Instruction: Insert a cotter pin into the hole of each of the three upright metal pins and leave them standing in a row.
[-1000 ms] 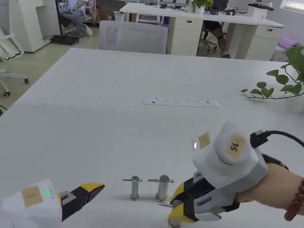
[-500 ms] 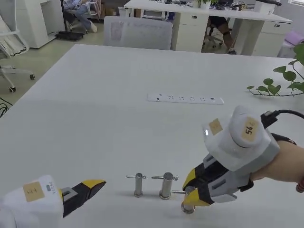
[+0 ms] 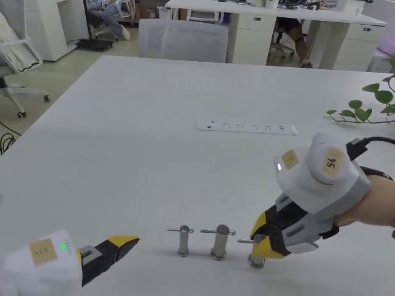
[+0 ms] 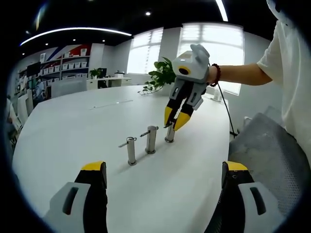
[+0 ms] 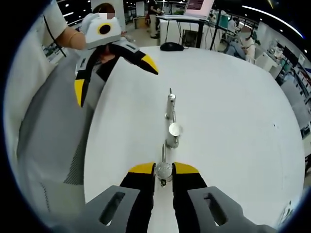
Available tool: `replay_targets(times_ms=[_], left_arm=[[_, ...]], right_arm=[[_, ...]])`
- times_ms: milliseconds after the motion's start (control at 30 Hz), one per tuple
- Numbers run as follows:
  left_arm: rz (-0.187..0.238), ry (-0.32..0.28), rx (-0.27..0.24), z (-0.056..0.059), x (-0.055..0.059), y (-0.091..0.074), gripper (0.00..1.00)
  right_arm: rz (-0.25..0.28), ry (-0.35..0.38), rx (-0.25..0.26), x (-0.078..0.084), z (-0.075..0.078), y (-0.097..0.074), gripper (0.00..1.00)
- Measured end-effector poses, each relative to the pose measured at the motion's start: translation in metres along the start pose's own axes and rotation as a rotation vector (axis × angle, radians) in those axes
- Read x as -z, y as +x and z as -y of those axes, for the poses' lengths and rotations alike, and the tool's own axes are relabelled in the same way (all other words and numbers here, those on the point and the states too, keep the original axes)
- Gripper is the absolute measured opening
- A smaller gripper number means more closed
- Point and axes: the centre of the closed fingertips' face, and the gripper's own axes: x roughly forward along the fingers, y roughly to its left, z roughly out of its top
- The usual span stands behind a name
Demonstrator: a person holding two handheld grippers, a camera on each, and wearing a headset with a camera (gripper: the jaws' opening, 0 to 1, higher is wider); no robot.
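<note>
The right gripper (image 3: pixel 262 245) has its jaws narrow on both sides of the head of the third metal pin (image 5: pixel 164 171); whether they press it I cannot tell. A cotter pin (image 3: pixel 243 240) sticks out of this pin toward 9 o'clock. The middle metal pin (image 3: pixel 220 242) and the left metal pin (image 3: pixel 183 240) stand upright in line at its 9 o'clock on the counter (image 3: pixel 154 135), each with a cotter pin through it. Further toward 9 o'clock, the left gripper (image 4: pixel 163 167) is spread wide and holds nothing.
</note>
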Motion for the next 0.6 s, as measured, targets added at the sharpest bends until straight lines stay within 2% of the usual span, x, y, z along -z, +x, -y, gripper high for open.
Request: replay_targets(times_ms=[600], left_arm=[[0.004, 0.011, -0.011, -0.001, -0.001, 0.001, 0.99]], right_arm=[[0.013, -0.01, -0.023, 0.01, 0.011, 0.003, 0.14]])
